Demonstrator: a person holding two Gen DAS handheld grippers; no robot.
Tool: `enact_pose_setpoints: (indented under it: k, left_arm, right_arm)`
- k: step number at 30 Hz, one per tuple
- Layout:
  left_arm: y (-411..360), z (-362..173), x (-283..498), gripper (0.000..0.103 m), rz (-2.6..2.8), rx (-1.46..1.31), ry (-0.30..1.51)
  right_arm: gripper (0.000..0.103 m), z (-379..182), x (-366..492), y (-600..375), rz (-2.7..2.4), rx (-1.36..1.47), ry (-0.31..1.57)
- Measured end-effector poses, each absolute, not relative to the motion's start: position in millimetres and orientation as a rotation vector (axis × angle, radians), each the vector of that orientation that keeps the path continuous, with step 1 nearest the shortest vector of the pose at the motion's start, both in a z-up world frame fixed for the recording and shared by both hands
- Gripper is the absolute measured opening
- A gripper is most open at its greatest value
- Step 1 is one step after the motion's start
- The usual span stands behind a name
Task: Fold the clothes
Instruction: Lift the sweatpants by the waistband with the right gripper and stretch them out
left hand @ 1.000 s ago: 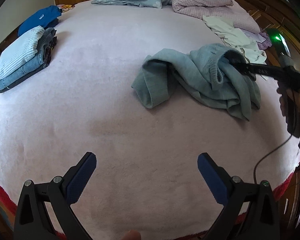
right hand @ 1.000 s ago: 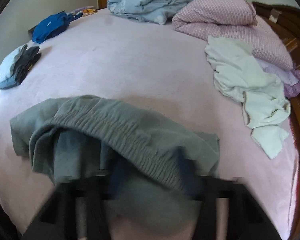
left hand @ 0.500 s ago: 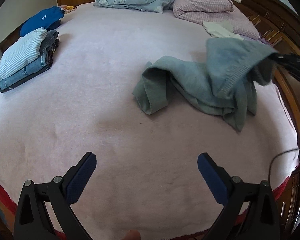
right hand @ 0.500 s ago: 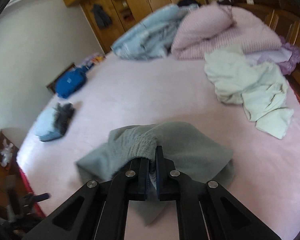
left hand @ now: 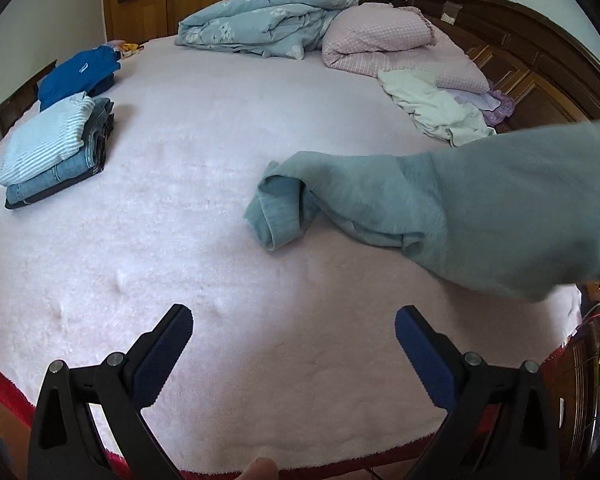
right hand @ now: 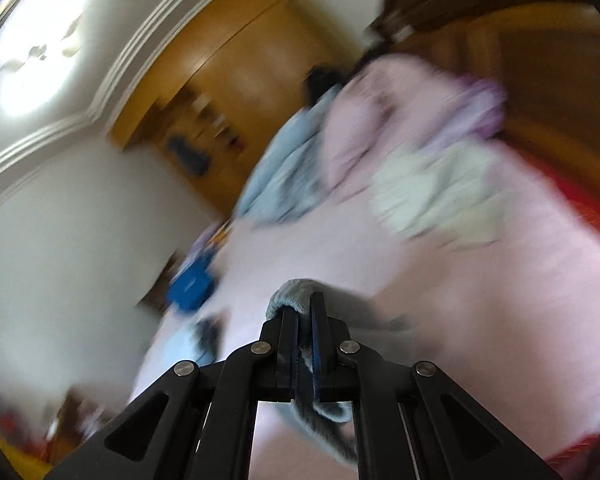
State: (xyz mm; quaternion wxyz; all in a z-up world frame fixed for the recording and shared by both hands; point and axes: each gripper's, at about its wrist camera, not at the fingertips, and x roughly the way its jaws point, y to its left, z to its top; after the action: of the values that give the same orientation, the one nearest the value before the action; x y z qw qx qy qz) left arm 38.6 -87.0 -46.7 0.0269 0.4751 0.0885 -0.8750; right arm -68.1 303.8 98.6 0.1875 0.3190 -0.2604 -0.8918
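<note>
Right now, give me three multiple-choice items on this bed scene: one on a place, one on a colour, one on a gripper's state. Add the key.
1. Where does the stack of folded clothes lie on the bed, seen from the left wrist?
A. on the left side
B. on the pink pillow
C. between the left gripper's fingers

2. What colour is the garment being lifted?
A. red
B. grey-green
C. yellow

3. How does the right gripper stand?
A. wide open and empty
B. out of every view
C. shut on the garment

Key: 1 A, the stack sits by the bed's left side, near a blue folded item. 2 B, the fabric is grey-green in both views. 3 C, the right wrist view shows the pads pinching a fold of it, while the left gripper is open over bare bed.
</note>
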Motion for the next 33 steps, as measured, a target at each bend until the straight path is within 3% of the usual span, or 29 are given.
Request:
enact_pose_setpoints:
  k: [3, 6, 8, 10, 21, 27, 29, 33]
  left_arm:
    - [-86, -46, 37, 0.102, -2.698, 1.472, 0.277]
    - [-82, -46, 36, 0.102, -2.692, 1.483, 0.261]
    - [-79, -47, 36, 0.102, -2.685, 1.487, 0.233]
    - [-78, -50, 35, 0.102, -2.674, 1.489, 0.215]
    - [-82, -70, 29, 0.102, -2.619, 1.48, 0.201]
    - [-71, -88, 33, 0.102, -2.609, 1.592, 0.108]
    - [-67, -92, 35, 0.102, -2.609, 1.615, 0.101]
    - [-61, -92, 37, 0.102, -2.618, 1.634, 0.074]
  right_arm:
    - [0.01, 83, -79, 368, -2.77, 1.0, -0.733]
    - [0.015, 37, -108, 408, -2.963, 1.352, -0.557]
    - [0.015, 5, -113, 427, -2.951, 1.483, -0.616]
    - [0.015, -19, -109, 437, -2.876, 1.475, -0.759]
    - [0.015, -68, -78, 365, -2.542, 1.34, -0.614]
    - [0.016, -117, -59, 399, -2.487, 1.476, -0.839]
    - [0.018, -122, -53, 409, -2.498, 1.484, -0.868]
    - [0.037, -124, -53, 434, -2.55, 1.391, -1.008]
